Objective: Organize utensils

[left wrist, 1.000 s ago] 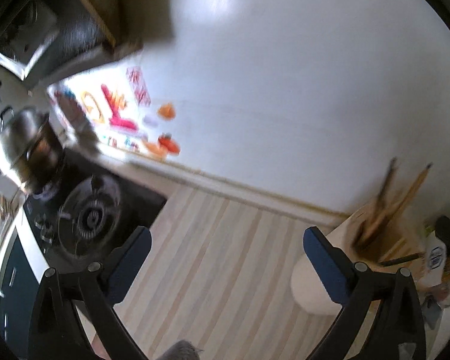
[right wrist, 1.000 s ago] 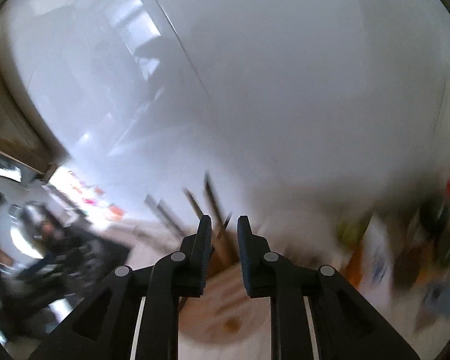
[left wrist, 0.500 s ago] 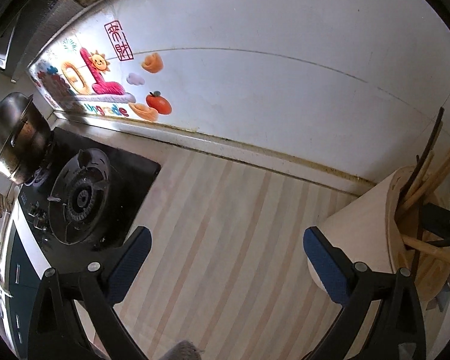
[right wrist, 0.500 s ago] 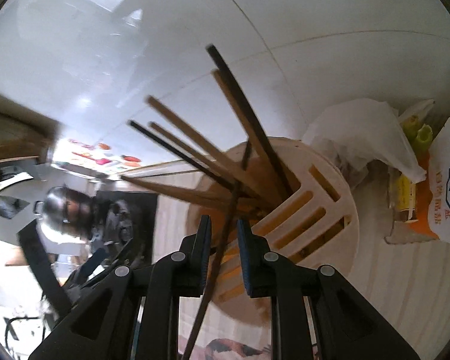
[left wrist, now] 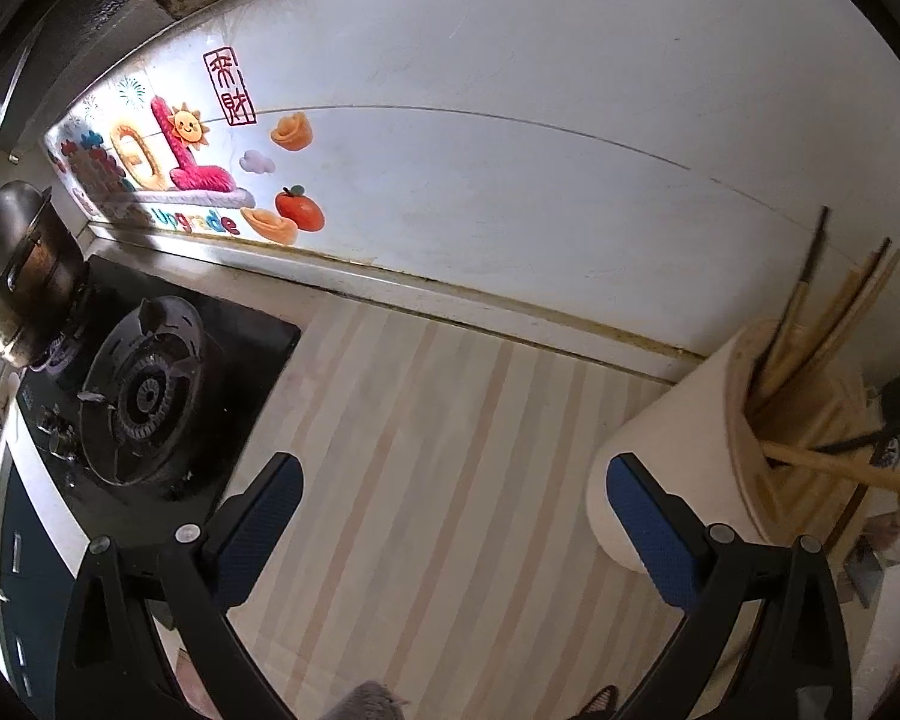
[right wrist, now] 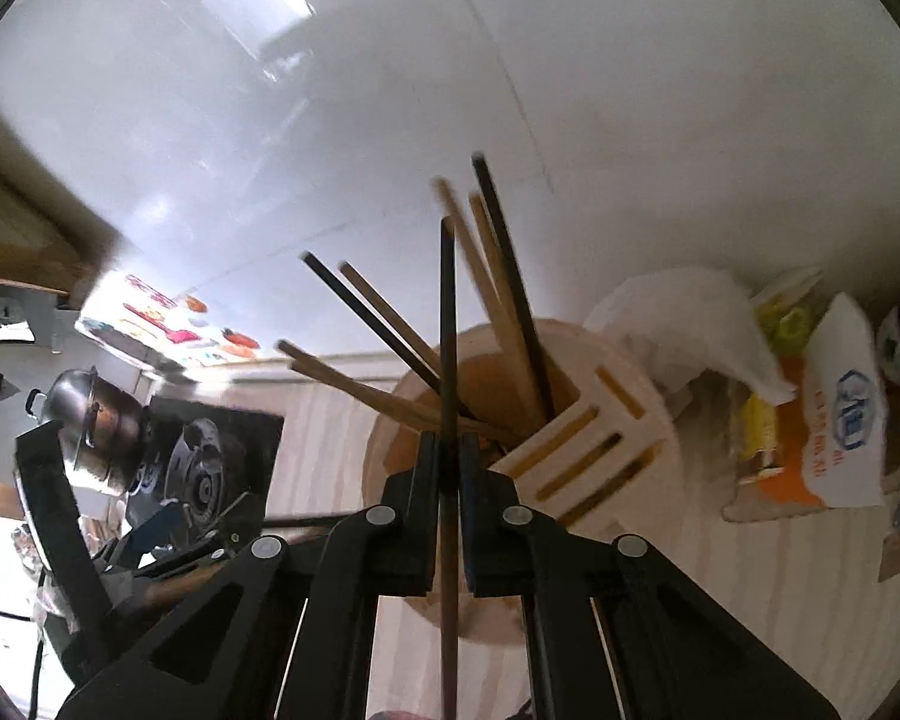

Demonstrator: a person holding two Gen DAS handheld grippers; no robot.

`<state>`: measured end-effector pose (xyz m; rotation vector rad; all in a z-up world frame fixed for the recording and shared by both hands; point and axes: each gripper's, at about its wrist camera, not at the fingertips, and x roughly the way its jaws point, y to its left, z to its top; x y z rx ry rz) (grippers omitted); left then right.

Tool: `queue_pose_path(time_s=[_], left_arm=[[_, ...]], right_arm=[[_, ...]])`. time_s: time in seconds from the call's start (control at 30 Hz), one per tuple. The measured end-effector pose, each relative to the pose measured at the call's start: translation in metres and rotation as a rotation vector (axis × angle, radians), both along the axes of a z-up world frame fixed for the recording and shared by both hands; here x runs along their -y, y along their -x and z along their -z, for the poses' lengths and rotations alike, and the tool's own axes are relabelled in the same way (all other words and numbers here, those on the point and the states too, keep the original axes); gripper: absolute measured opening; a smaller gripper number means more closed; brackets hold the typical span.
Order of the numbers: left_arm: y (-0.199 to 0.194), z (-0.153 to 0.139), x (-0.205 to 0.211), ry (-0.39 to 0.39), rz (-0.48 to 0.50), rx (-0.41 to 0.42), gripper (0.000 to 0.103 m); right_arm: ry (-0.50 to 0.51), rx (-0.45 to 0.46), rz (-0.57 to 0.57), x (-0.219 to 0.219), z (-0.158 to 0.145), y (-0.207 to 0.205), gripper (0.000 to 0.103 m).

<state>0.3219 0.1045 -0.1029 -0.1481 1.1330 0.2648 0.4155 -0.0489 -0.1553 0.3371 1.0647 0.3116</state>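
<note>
A cream round utensil holder (right wrist: 600, 414) stands on the striped counter and holds several wooden and dark chopsticks (right wrist: 360, 387) that lean apart. My right gripper (right wrist: 448, 450) sits just above the holder's near rim, shut on one dark chopstick (right wrist: 447, 312). That chopstick runs upright between the pads and sticks out above and below them. In the left wrist view the same holder (left wrist: 660, 420) is at the right, beside the right fingertip of my left gripper (left wrist: 450, 498). The left gripper hangs open over the bare counter with nothing between its blue pads (left wrist: 642, 510).
A black gas stove (left wrist: 144, 396) and a steel pot (left wrist: 18, 276) lie to the left, under a colourful wall sticker (left wrist: 180, 168). A white plastic bag (right wrist: 690, 324) and food packets (right wrist: 846, 414) crowd the counter right of the holder. A white wall backs everything.
My right gripper has sunk toward the holder and its jaws have gone from a small gap to shut on the dark chopstick. The left gripper has stayed open and barely moved.
</note>
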Motion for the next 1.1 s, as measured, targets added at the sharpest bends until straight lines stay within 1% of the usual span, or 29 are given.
queue_pose_path(time_s=[0.07, 0.13, 0.2, 0.23, 0.27, 0.3, 0.33, 0.37, 0.43, 0.53, 0.67, 0.73, 0.8, 0.87, 0.9, 0.93, 0.97, 1.0, 1.07, 1.1], left_arm=[[0.001, -0.002, 0.003, 0.008, 0.004, 0.010, 0.103], [0.000, -0.003, 0.006, -0.001, 0.007, 0.013, 0.103], [-0.003, -0.004, 0.008, -0.020, 0.002, 0.011, 0.103], [-0.004, -0.004, 0.008, -0.025, -0.001, 0.012, 0.103], [-0.005, -0.005, 0.009, -0.030, -0.003, 0.015, 0.103], [-0.007, -0.006, 0.009, -0.034, -0.006, 0.017, 0.103], [-0.008, -0.006, 0.010, -0.038, -0.009, 0.018, 0.103], [-0.009, -0.006, 0.010, -0.042, -0.011, 0.017, 0.103], [-0.011, -0.008, 0.010, -0.047, -0.015, 0.019, 0.103], [-0.012, -0.011, 0.010, -0.055, -0.025, 0.030, 0.103], [-0.009, -0.017, 0.007, -0.072, -0.049, 0.051, 0.103], [-0.005, -0.022, 0.005, -0.076, -0.059, 0.072, 0.103], [0.003, -0.029, 0.006, -0.077, -0.062, 0.106, 0.103], [0.010, -0.037, 0.009, -0.082, -0.060, 0.131, 0.103], [0.015, -0.041, 0.012, -0.079, -0.058, 0.142, 0.103], [0.018, -0.044, 0.014, -0.077, -0.055, 0.149, 0.103], [0.023, -0.048, 0.017, -0.078, -0.050, 0.157, 0.103], [0.029, -0.053, 0.021, -0.081, -0.046, 0.167, 0.103], [0.042, -0.063, 0.030, -0.082, -0.036, 0.195, 0.103], [0.048, -0.067, 0.034, -0.086, -0.034, 0.204, 0.103]], right_arm=[[-0.003, 0.053, 0.016, 0.003, -0.012, 0.009, 0.006], [-0.002, 0.136, 0.047, 0.011, -0.030, 0.019, 0.006], [0.008, 0.247, 0.083, 0.014, -0.053, 0.030, 0.006], [0.010, 0.276, 0.092, 0.016, -0.060, 0.031, 0.006], [0.017, 0.333, 0.112, 0.018, -0.074, 0.035, 0.006], [0.023, 0.366, 0.121, 0.022, -0.083, 0.036, 0.006], [0.027, 0.409, 0.128, 0.023, -0.094, 0.037, 0.006], [0.037, 0.434, 0.130, 0.012, -0.100, 0.036, 0.006], [0.056, 0.489, 0.140, 0.009, -0.113, 0.033, 0.006], [0.068, 0.531, 0.155, 0.003, -0.121, 0.021, 0.006], [0.106, 0.579, 0.153, -0.009, -0.114, 0.006, 0.006], [0.139, 0.587, 0.133, -0.017, -0.104, 0.001, 0.006], [0.176, 0.543, 0.074, -0.026, -0.091, -0.007, 0.007], [0.191, 0.480, 0.054, -0.027, -0.083, -0.011, 0.014], [0.174, 0.455, 0.057, -0.023, -0.081, -0.008, 0.030], [0.172, 0.438, 0.071, -0.018, -0.080, -0.004, 0.049], [0.177, 0.432, 0.082, -0.014, -0.080, 0.001, 0.053], [0.178, 0.434, 0.088, -0.010, -0.081, 0.008, 0.056], [0.228, 0.424, 0.097, -0.006, -0.079, 0.021, 0.059], [0.255, 0.413, 0.094, -0.006, -0.076, 0.028, 0.067]])
